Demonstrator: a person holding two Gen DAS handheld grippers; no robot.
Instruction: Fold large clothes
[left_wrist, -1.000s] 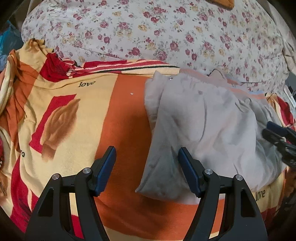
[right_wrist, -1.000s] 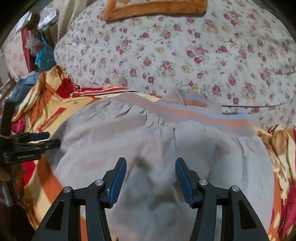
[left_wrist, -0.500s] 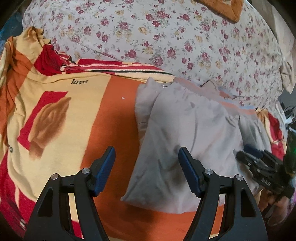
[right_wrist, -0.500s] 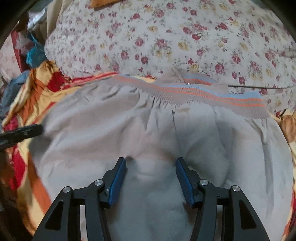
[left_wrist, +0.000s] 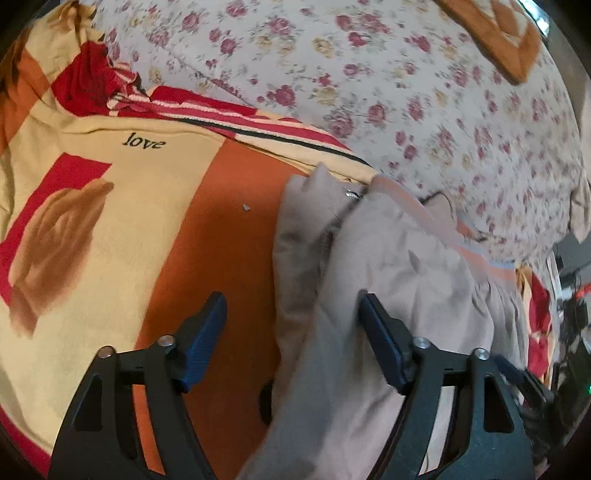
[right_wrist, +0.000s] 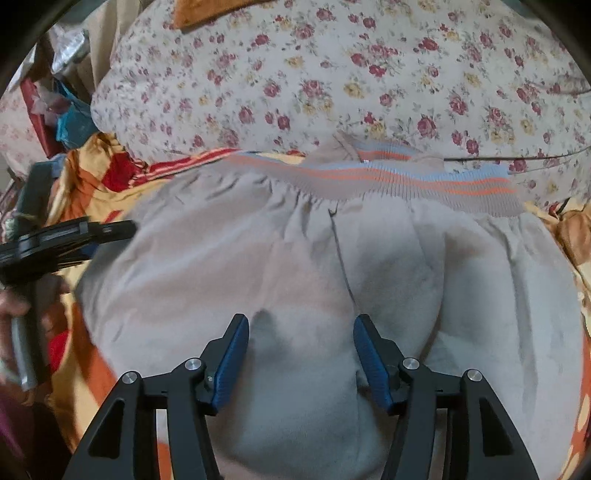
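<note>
A grey-beige garment (right_wrist: 332, 266) with a ribbed band (right_wrist: 406, 181) striped orange and blue lies folded on the orange and yellow blanket (left_wrist: 122, 236). My left gripper (left_wrist: 291, 317) hangs over the garment's (left_wrist: 399, 280) left edge. Its jaws are opening: one finger is over the blanket, the other over the cloth, and the edge lies loose between them. My right gripper (right_wrist: 301, 336) hovers low over the middle of the garment. Its jaws are opening too, and a small bump of cloth shows between them, unpinched. The left gripper (right_wrist: 74, 236) also shows at the left of the right wrist view, held by a hand (right_wrist: 11, 306).
A bulky floral quilt (left_wrist: 406, 92) rises right behind the garment. An orange-edged cushion (left_wrist: 506, 40) lies on top of it. Red, blue and silver clutter (right_wrist: 55, 110) sits beyond the blanket's left end. The blanket drops off at the right, where dark equipment (left_wrist: 569, 321) stands.
My left gripper has moved right over the garment's left edge, rolled, and spread its jaws wider. My right gripper has sunk a little closer to the cloth, jaws slightly wider.
</note>
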